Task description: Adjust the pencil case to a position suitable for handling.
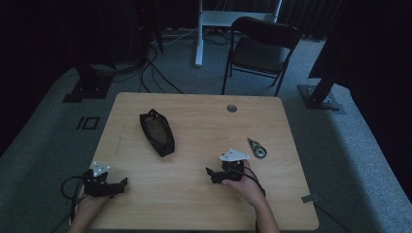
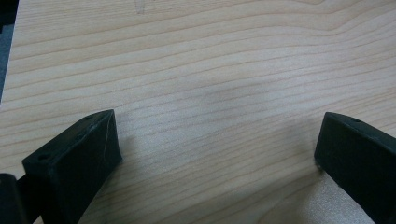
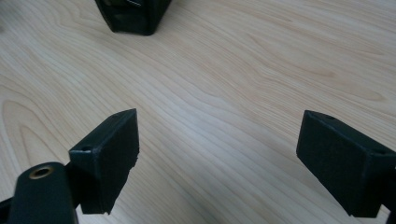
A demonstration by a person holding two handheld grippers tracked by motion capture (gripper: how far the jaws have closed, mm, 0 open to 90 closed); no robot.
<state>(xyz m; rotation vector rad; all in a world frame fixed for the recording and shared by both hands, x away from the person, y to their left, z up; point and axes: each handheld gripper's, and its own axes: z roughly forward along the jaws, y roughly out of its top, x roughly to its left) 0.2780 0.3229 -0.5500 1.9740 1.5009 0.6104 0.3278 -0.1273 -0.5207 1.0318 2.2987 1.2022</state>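
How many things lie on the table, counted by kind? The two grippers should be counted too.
Black pouch: 1
Small tape dispenser: 1
Grippers: 2, the left gripper and the right gripper, both with jaws open and nothing between them
Total: 4

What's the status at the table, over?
Left tongs open, empty, near table edge. Right tongs open, empty, aimed toward black pouch. Correction tape dispenser lies right of them. Nothing between tongs and pouch.
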